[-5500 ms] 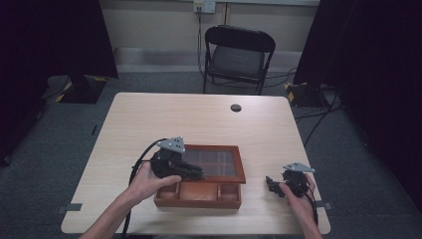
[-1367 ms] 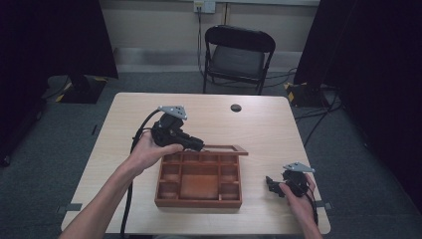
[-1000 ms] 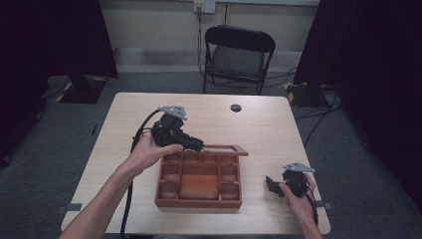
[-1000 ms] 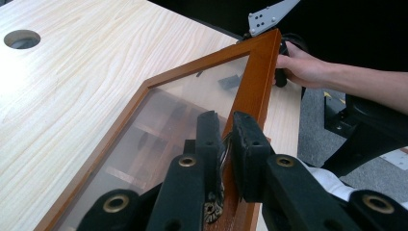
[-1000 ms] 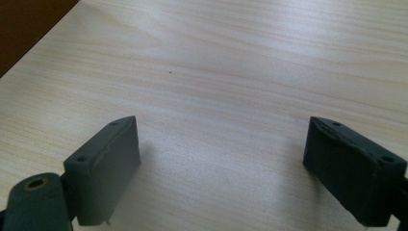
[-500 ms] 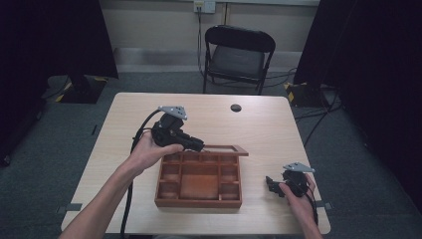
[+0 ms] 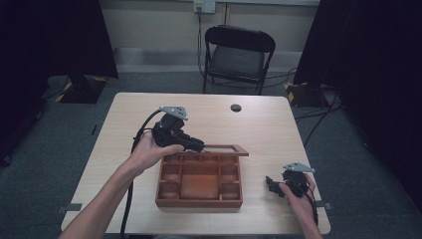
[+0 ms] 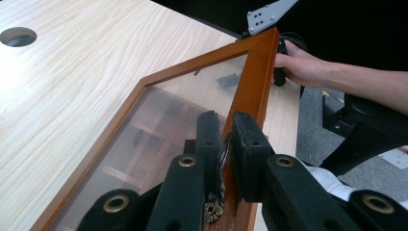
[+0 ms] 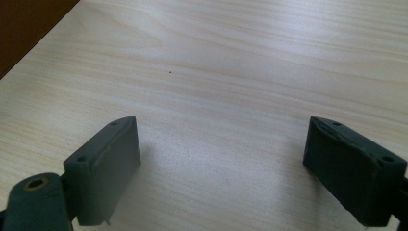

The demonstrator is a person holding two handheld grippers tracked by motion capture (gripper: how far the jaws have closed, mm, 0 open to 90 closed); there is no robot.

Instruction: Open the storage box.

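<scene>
Box lid (image 8: 144,115) stands raised, clenched in left tongs (image 8: 223,144); right tongs (image 9: 221,168) gape apart.

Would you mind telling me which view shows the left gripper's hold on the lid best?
The left gripper view: its jaws close on the lid frame's edge. The high view shows the left gripper at the raised lid's corner, the pinch itself too small to see. The right gripper view shows bare table and a dark brown corner.
</scene>
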